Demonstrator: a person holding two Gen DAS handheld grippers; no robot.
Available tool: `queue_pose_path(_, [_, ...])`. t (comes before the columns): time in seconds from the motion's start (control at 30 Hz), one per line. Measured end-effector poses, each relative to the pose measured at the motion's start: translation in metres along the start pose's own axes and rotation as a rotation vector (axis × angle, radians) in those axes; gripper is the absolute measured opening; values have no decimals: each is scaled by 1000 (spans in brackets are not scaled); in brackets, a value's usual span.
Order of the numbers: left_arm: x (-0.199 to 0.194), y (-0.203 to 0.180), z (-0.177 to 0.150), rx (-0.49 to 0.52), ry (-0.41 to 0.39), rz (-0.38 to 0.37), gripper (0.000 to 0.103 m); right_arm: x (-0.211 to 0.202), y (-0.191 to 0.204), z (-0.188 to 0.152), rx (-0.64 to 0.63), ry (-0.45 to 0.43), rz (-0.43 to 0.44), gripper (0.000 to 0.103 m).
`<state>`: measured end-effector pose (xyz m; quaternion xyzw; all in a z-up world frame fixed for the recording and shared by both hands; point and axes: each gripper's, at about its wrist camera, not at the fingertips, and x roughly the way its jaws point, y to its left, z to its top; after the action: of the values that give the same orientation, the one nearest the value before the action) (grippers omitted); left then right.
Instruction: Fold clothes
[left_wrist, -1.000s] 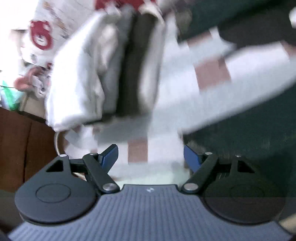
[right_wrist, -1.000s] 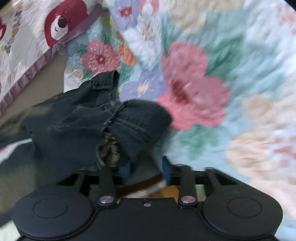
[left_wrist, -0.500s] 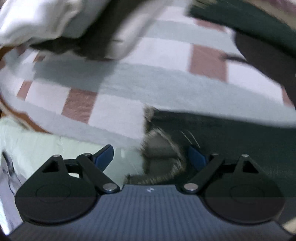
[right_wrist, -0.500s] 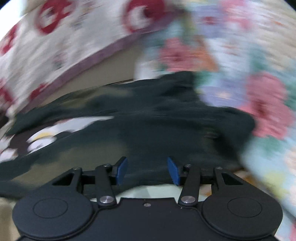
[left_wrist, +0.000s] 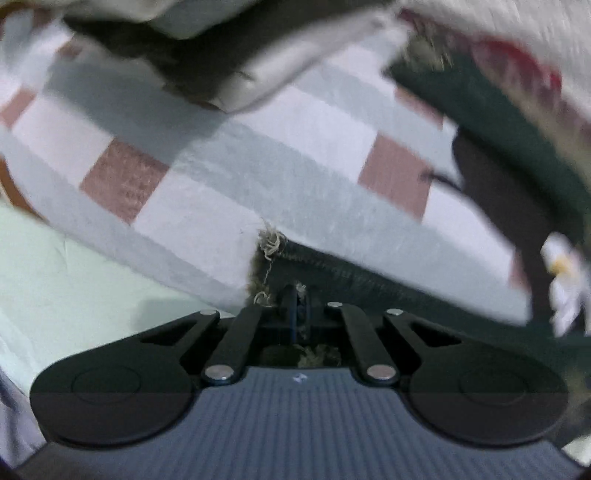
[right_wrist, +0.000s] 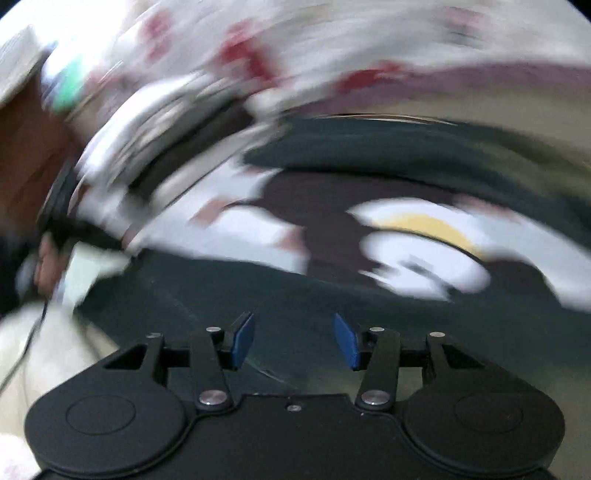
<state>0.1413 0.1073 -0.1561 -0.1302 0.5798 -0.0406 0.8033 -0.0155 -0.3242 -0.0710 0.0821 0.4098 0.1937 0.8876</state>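
We're only starting: left gripper (left_wrist: 295, 306) jaws are pinching the dark garment's (left_wrist: 388, 291) frayed hem; right gripper (right_wrist: 294, 339) jaws are gaping, empty; nothing's folded yet.

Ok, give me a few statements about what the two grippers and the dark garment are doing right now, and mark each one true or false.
1. The left gripper is closed on the frayed corner of the dark garment. True.
2. The right gripper is clamped on the garment. False: its blue pads stand apart with nothing pinched between them.
3. A checked cloth of white, grey and reddish-brown squares lies behind the garment's edge in the left wrist view. True.
4. The right wrist view is sharp and steady. False: it is heavily motion blurred.
5. The dark garment lies under the right gripper's open pads. True.
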Motion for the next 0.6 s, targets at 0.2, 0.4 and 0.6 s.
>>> queue_pose_path(0.2, [11, 1, -4, -44, 13, -51, 5, 71, 37, 16, -76, 21, 39, 53])
queue_pose_path(0.4, [26, -25, -11, 87, 11, 65, 64, 94, 40, -9, -40, 144, 34, 53])
queue_pose_path(0.6, [41, -58, -28, 272, -20, 243, 93, 93, 46, -17, -85, 195, 49, 55])
